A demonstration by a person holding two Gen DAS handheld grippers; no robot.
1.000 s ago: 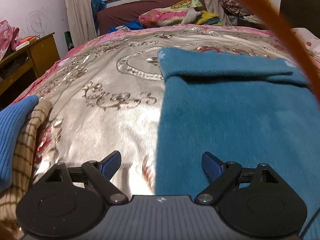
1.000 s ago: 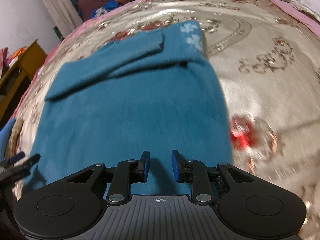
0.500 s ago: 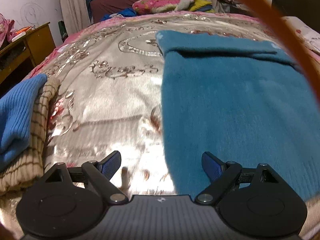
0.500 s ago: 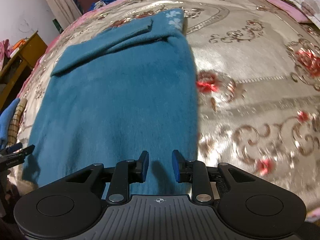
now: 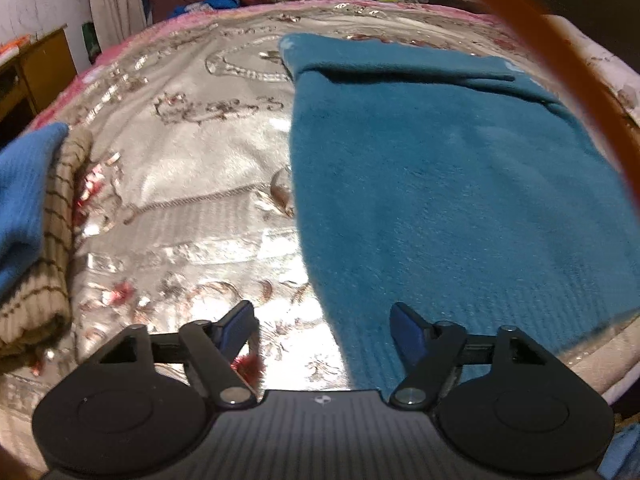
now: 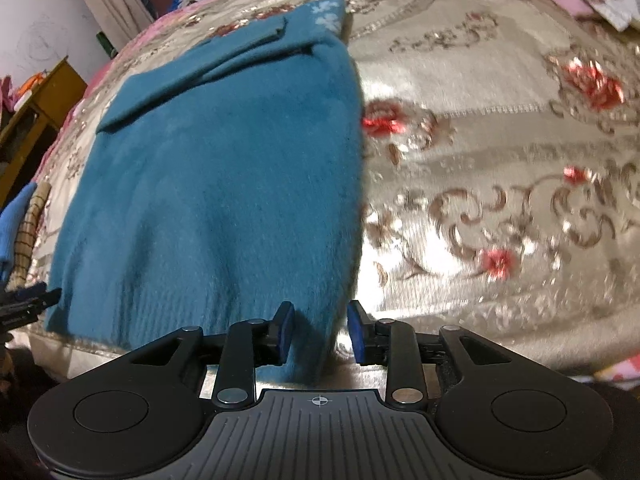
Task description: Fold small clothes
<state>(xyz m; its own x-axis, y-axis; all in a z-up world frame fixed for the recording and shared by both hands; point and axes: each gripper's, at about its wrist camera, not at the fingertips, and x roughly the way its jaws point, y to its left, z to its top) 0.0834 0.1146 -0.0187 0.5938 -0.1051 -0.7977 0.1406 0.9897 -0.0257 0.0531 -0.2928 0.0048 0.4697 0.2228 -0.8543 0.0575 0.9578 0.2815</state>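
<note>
Already flat on the bedspread (image 5: pixel 192 184) with sleeves tucked across its far end, the teal sweater (image 5: pixel 440 184) offers its near hem corners to the wide-open left gripper (image 5: pixel 322 322) and the narrowly parted right gripper (image 6: pixel 318 330), apparently for folding it away from the near edge.

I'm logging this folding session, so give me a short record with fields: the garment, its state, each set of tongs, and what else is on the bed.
garment: teal sweater
state: flat on the bedspread, sleeves folded across the top
left tongs: open, at the sweater's near left corner
right tongs: open, straddling the near right corner
other: folded clothes pile on the left
</note>
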